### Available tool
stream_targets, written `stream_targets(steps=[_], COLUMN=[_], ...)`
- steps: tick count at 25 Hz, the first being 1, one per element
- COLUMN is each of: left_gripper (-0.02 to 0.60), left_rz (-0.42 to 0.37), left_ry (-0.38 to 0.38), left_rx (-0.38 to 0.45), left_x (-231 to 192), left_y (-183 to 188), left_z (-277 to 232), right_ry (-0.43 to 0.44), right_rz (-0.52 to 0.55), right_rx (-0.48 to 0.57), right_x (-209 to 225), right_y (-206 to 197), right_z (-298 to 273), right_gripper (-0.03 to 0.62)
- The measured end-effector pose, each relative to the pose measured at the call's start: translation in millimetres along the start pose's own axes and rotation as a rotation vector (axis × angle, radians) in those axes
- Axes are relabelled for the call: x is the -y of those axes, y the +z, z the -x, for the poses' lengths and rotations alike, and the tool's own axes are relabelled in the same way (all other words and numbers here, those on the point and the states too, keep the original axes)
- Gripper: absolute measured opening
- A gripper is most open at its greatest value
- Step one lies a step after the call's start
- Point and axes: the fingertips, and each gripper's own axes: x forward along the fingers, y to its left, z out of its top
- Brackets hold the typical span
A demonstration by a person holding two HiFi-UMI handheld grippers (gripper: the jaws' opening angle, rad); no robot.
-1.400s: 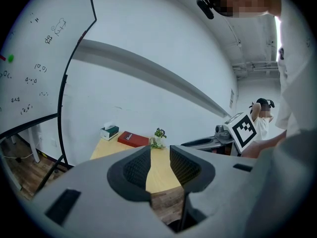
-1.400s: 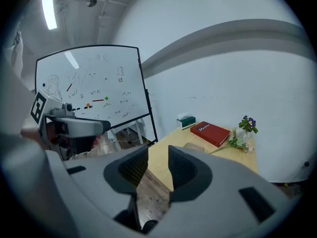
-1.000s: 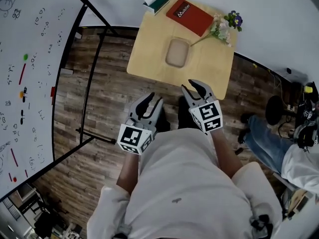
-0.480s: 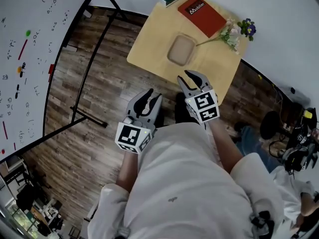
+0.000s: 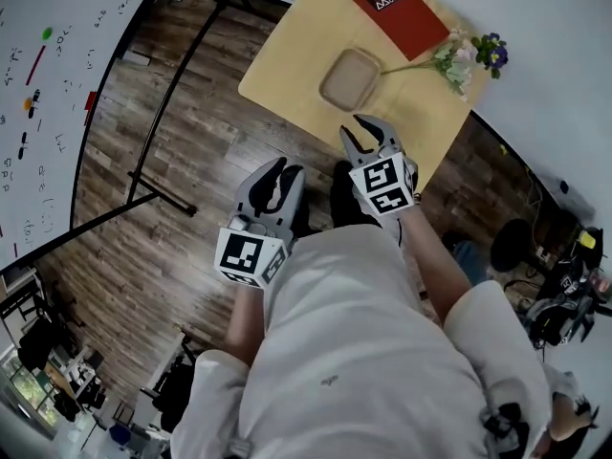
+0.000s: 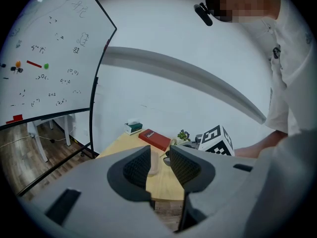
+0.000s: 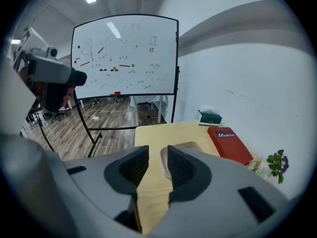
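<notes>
My left gripper (image 5: 283,174) hangs over the wooden floor short of a light wooden table (image 5: 287,75). It is open with nothing between its jaws (image 6: 159,165). My right gripper (image 5: 367,134) reaches the table's near edge, open and holding nothing (image 7: 153,165). A shallow tan tray (image 5: 349,78) lies in the middle of the table, just ahead of the right gripper, and shows between its jaws (image 7: 190,145). Behind the tray lie a red book (image 5: 402,4) (image 7: 231,146) and a flower sprig (image 5: 470,57). The right gripper's marker cube (image 6: 217,140) shows in the left gripper view.
A whiteboard (image 5: 38,84) (image 7: 124,58) on a black frame stands left of the table. A tissue box (image 6: 133,128) (image 7: 210,117) sits at the table's far corner. A white wall (image 5: 564,75) runs behind the table. Chairs and cables (image 5: 545,285) lie at the right.
The person has stepped toward the table. Both grippers have moved forward with it, and the right one now reaches the table's near edge. Both stay open.
</notes>
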Motion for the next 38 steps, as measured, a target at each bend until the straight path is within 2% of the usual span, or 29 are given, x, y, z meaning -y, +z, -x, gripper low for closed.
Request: stream_targets(steps=[7,17,24,38], left_gripper=[0.110,0.110,0.110,0.110], left_rz=[0.028,0.066,0.087,0.103], left_ry=[0.059,0.132,0.160,0.144], left_rx=[0.006,0.011,-0.008,-0.027], left_x=[5,9,7,2], left_y=[-6,-18,-27,-29], left_z=[-4,-1,0,-9], right_ry=[-0.007,-0.008,-0.022,-0.062], right_rz=[0.242,0.456,0.537,0.645], right_rx=[-0.045,-0.103,-0.138,-0.201], right_x=[1,3,4,13], right_y=[-17,-48,-66,-91], right_z=[-15,-39,-53,-75], right_gripper=[0.123,0.121,0.120,0.115])
